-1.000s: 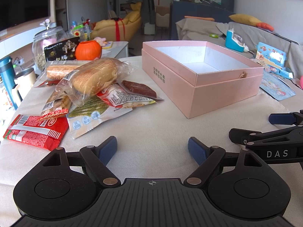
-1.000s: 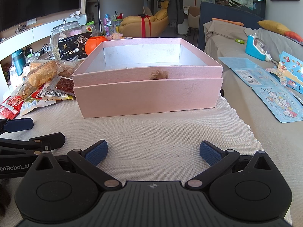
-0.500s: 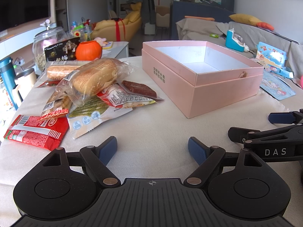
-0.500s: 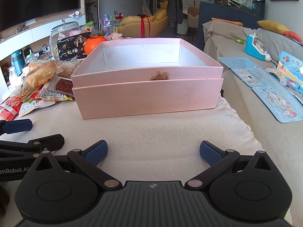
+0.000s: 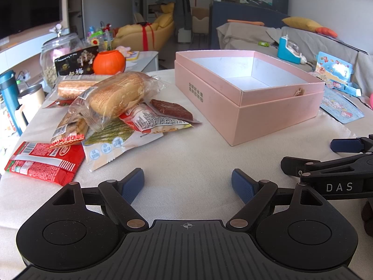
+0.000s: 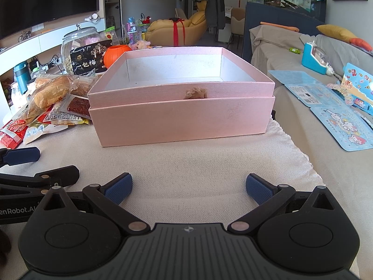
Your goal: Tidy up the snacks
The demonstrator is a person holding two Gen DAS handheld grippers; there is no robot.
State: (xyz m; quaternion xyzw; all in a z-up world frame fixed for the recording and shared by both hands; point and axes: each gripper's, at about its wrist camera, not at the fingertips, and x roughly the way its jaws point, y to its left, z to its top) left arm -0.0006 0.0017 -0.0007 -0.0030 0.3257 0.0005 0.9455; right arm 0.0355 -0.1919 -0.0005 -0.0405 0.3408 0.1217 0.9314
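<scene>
An open, empty pink box (image 5: 261,109) stands on the cloth-covered table; it fills the middle of the right wrist view (image 6: 181,116). A pile of snack packets lies to its left: wrapped bread (image 5: 116,95), a dark jerky pack (image 5: 171,109), a green-and-white packet (image 5: 109,142) and a red packet (image 5: 44,163). The pile also shows in the right wrist view (image 6: 51,107). My left gripper (image 5: 187,185) is open and empty over bare cloth, short of the pile. My right gripper (image 6: 188,189) is open and empty in front of the box.
Behind the pile stand a glass jar (image 5: 58,56), a black snack bag (image 5: 77,61) and an orange pumpkin pot (image 5: 108,62). A teal flask (image 5: 9,100) stands at the left edge. Blue cartoon cards (image 6: 338,121) lie on the sofa to the right.
The right gripper has edged slightly towards the box. The left gripper has barely moved. Both stay open and empty.
</scene>
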